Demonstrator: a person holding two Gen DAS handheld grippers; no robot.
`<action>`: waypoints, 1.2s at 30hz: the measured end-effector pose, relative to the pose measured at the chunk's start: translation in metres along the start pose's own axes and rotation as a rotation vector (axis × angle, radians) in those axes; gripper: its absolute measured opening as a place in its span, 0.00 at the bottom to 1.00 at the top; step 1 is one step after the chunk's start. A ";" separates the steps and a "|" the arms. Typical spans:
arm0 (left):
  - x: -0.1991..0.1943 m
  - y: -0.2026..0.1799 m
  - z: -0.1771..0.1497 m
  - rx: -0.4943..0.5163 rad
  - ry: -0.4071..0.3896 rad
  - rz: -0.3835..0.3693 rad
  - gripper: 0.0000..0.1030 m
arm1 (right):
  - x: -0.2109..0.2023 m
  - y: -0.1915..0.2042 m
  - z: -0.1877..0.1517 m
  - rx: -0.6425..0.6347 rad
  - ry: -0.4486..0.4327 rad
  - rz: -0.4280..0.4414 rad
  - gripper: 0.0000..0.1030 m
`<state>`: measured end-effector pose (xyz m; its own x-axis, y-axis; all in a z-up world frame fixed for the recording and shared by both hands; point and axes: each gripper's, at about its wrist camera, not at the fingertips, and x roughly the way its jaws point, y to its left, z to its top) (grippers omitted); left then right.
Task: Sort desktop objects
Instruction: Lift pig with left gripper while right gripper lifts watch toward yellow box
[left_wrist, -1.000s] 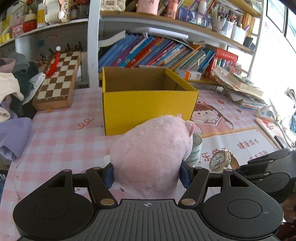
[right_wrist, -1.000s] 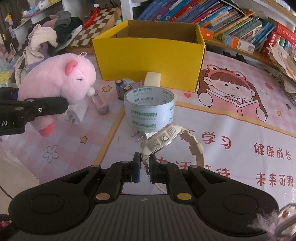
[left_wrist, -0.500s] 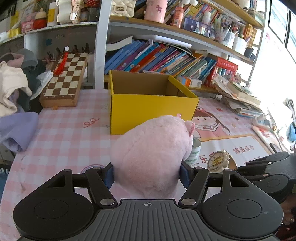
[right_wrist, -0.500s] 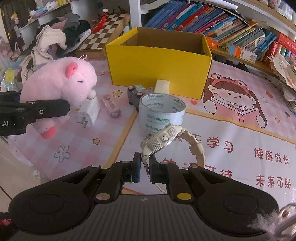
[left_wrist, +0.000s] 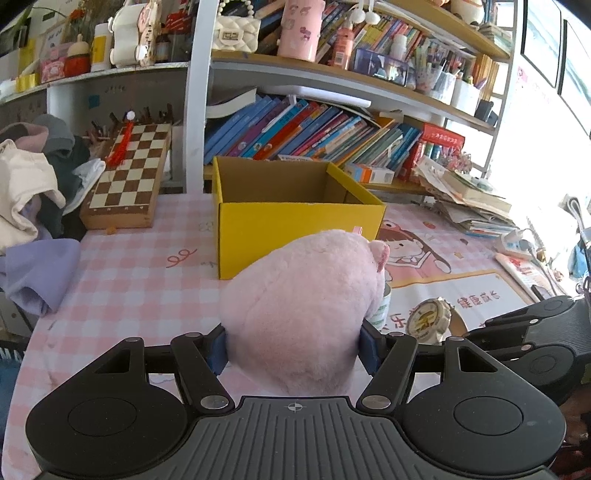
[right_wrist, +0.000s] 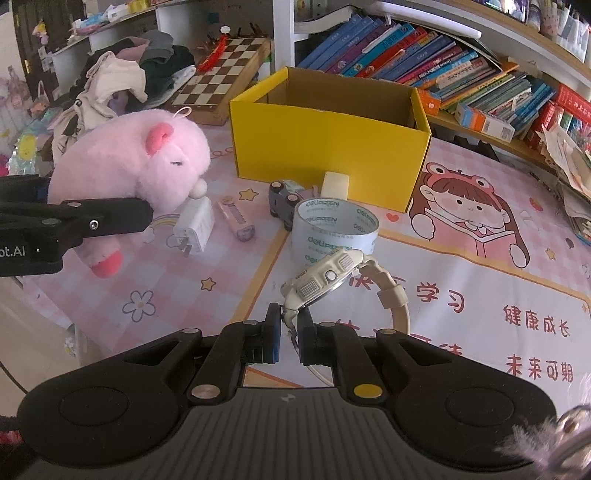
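Observation:
My left gripper (left_wrist: 293, 350) is shut on a pink plush pig (left_wrist: 306, 310) and holds it above the table, in front of the open yellow box (left_wrist: 295, 229). The pig (right_wrist: 133, 162) and the left gripper (right_wrist: 92, 221) also show at the left of the right wrist view. My right gripper (right_wrist: 289, 332) is shut on the strap of a cream digital watch (right_wrist: 328, 277), lifted off the mat. The watch (left_wrist: 428, 319) also shows in the left wrist view. The yellow box (right_wrist: 325, 162) stands beyond, and looks empty.
On the table before the box lie a tape roll (right_wrist: 334, 232), a white charger plug (right_wrist: 194, 229), a pink utility knife (right_wrist: 236, 221), a toy car (right_wrist: 284, 197) and a pale block (right_wrist: 334, 184). A chessboard (left_wrist: 129, 177), clothes (left_wrist: 26, 192) and bookshelves (left_wrist: 314, 133) stand behind.
Both grippers have risen with their loads; the pig and the watch sit higher above the table, and the box looks farther off.

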<state>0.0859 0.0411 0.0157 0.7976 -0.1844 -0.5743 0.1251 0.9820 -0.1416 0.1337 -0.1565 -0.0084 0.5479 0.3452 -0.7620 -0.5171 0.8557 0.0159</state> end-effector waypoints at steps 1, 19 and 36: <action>-0.001 0.000 0.000 0.001 -0.002 -0.001 0.64 | 0.000 0.000 0.000 -0.001 0.001 -0.001 0.08; 0.000 -0.002 0.001 0.017 -0.011 -0.032 0.64 | -0.005 0.003 0.000 -0.007 -0.012 -0.010 0.08; 0.025 0.003 0.029 -0.021 -0.040 -0.027 0.64 | 0.003 -0.019 0.052 -0.061 -0.035 0.003 0.08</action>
<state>0.1230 0.0401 0.0241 0.8171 -0.2087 -0.5374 0.1348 0.9755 -0.1739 0.1795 -0.1521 0.0225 0.5686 0.3619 -0.7387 -0.5572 0.8301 -0.0222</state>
